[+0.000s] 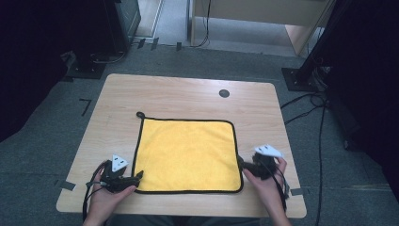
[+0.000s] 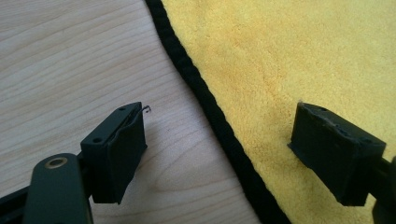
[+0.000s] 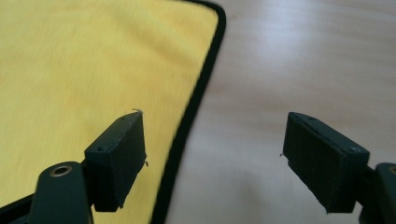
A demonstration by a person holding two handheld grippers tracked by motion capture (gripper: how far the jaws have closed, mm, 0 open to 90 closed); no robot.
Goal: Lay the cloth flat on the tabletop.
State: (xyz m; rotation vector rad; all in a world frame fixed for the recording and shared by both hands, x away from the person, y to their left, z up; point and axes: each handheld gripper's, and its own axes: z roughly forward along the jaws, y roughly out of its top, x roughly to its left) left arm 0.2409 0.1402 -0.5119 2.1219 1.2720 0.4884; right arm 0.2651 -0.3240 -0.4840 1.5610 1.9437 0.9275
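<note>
We hold the left gripper and right gripper, jaws apart, straddling the yellow cloth's black edges on the tabletop. If either closes too shallow, we judge the hem could slip out.

Lighting: even, soft overhead; table brightly lit, surrounding room dark. Shadows faint. Right gripper view: table grain blurred. High view: slightly soft.
</note>
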